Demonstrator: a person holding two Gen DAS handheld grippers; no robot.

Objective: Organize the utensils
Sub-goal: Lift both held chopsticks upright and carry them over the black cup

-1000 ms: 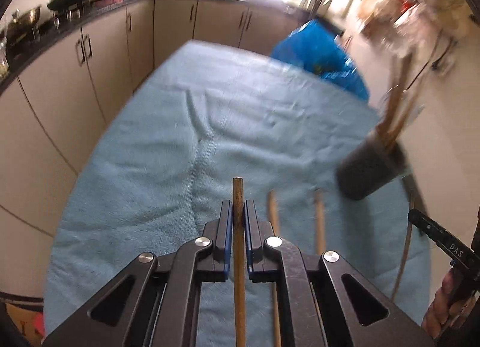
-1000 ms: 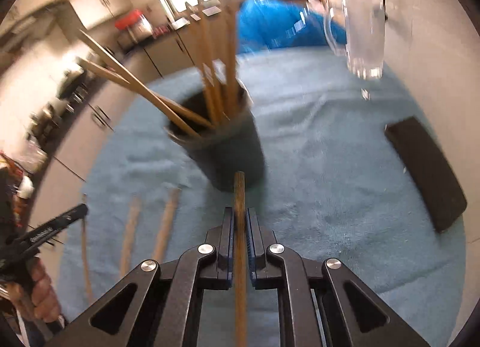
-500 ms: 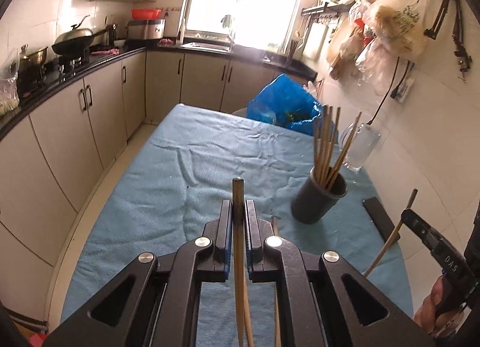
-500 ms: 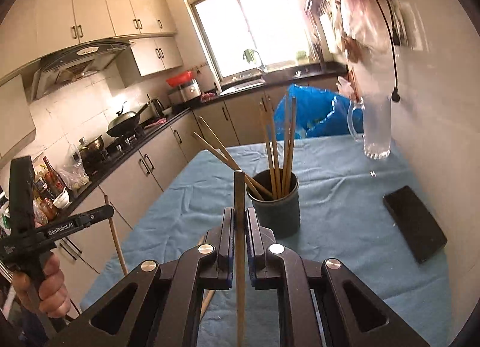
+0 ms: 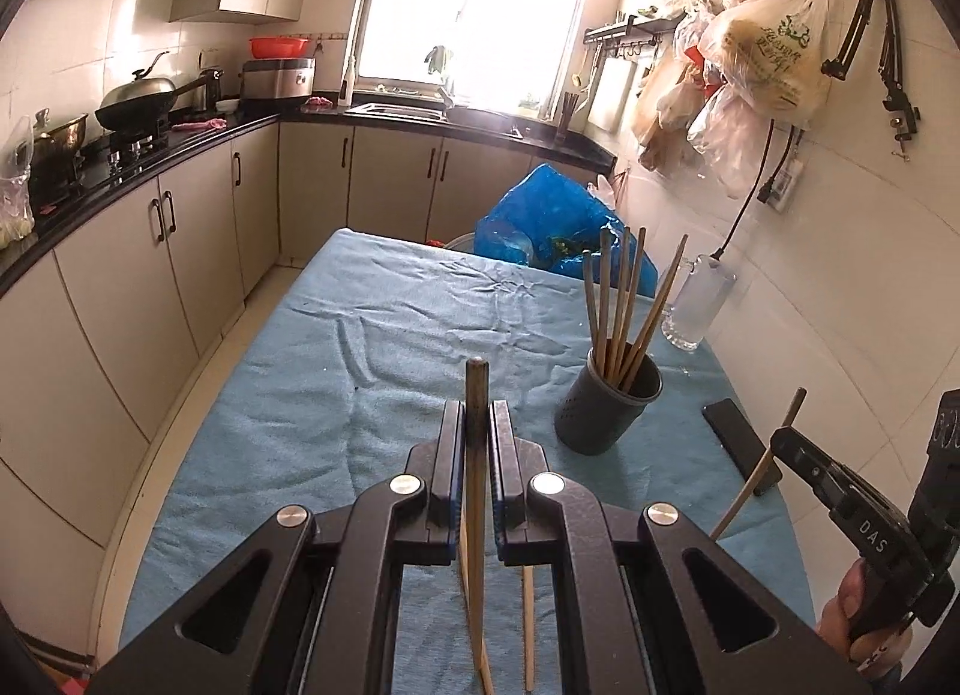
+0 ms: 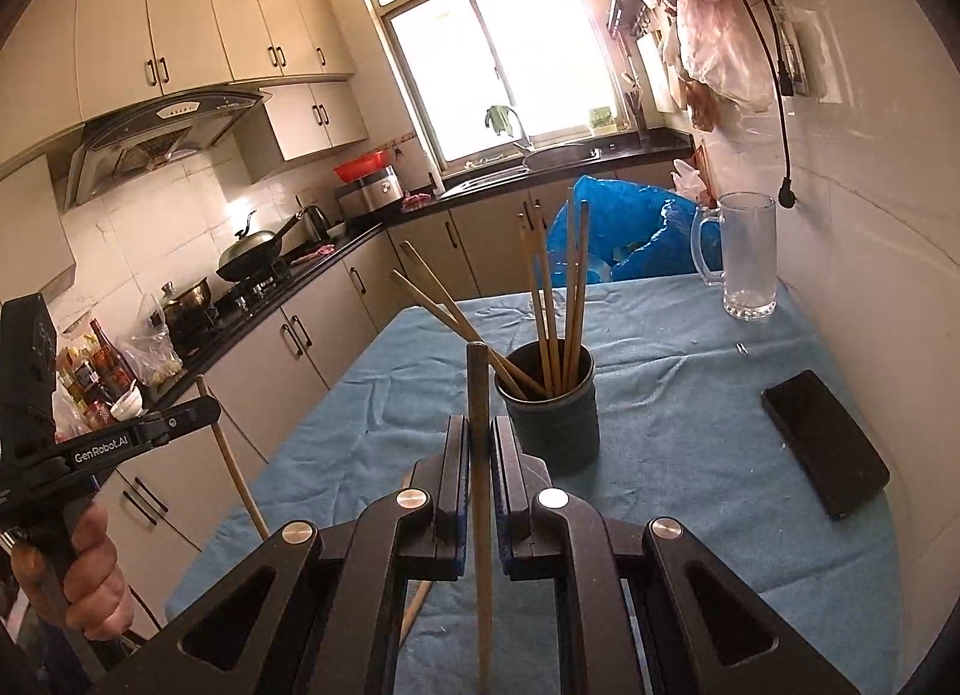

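My left gripper (image 5: 477, 416) is shut on a wooden chopstick (image 5: 477, 380) that stands upright between its pads, lifted above the blue cloth. My right gripper (image 6: 478, 431) grips a second chopstick (image 6: 478, 371) the same way. A dark round holder (image 5: 607, 410) (image 6: 549, 419) with several chopsticks in it stands on the cloth ahead of both grippers. In the left wrist view the right gripper (image 5: 792, 446) shows at the right with its chopstick (image 5: 757, 473). The left gripper (image 6: 201, 410) shows at the left in the right wrist view. One loose chopstick (image 5: 528, 623) lies on the cloth below.
A blue cloth (image 5: 372, 371) covers the table. A glass mug (image 6: 747, 257) and a flat black object (image 6: 825, 452) sit near the tiled wall on the right. A blue plastic bag (image 5: 552, 221) is at the far end. Kitchen cabinets (image 5: 150, 287) run along the left.
Both grippers have risen off the cloth with their chopsticks and tilted up, so the holder now sits lower and further off. Over the last half second they barely moved.
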